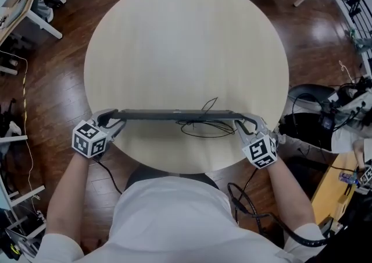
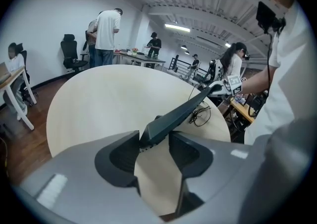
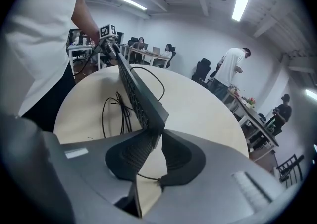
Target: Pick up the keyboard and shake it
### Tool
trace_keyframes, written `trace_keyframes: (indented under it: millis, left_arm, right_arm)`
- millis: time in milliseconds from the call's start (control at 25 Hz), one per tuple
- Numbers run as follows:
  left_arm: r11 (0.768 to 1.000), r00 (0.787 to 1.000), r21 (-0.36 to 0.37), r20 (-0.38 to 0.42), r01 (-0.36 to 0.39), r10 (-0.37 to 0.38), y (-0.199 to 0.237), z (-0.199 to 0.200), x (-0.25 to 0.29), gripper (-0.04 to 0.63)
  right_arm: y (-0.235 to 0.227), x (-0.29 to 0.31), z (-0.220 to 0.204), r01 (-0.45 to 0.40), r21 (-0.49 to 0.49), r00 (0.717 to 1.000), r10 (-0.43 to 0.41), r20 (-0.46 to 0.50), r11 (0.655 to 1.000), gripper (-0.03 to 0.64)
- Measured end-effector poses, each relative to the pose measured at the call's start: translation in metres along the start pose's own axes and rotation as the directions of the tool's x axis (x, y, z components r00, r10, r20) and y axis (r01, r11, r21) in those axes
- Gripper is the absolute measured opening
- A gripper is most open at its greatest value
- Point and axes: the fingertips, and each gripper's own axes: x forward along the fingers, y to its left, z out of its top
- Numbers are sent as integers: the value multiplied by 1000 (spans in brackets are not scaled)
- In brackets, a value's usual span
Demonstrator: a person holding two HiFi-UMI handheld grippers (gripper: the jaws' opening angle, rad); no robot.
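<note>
At the lower left of the head view, the left gripper is clamped on the left end of the keyboard. In the left gripper view its jaws pinch that end's corner, and the dark body runs away toward the upper right. The marker cube on this gripper carries black-and-white square patterns, the only print that can be made out.

There is one keyboard. It is turned on edge, so the head view shows it as a thin dark bar across the lower middle of the frame. It is held over the near edge of the single round, pale wooden table. One black cable hangs from the keyboard right of centre and lies in loose loops on the table top just below the bar.

At the lower right, the right gripper is closed tight on the keyboard's other end. In the right gripper view the jaws squeeze the corner, the rows of keys face the left of the frame, and the cable lies coiled beneath them. A second patterned cube sits on this gripper.

That makes two grippers, each gripping one end.
</note>
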Motion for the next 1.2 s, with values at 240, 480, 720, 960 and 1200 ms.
trace_keyframes:
  millis: [240, 480, 720, 960, 1200]
  left_arm:
    - [989, 994, 138, -80, -58, 69, -17, -30, -4, 176]
    - [942, 977, 310, -128, -127, 173, -19, -53, -2, 183]
    - [910, 945, 396, -234, -124, 230, -22, -78, 2, 196]
    - [858, 900, 503, -320, -104, 297, -17, -90, 2, 213]
    - [837, 863, 541, -383, -79, 329, -7, -108, 8, 242]
  right_arm:
    - [24, -8, -13, 3, -29, 1000, -4, -26, 1000, 63]
    - [42, -2, -21, 1, -98, 998, -8, -66, 995, 75]
    - [54, -1, -32, 20, -123, 997, -29, -73, 992, 86]
    - [68, 3, -38, 16, -245, 996, -38, -84, 969, 108]
    - [87, 16, -44, 11, -235, 991, -42, -128, 972, 150]
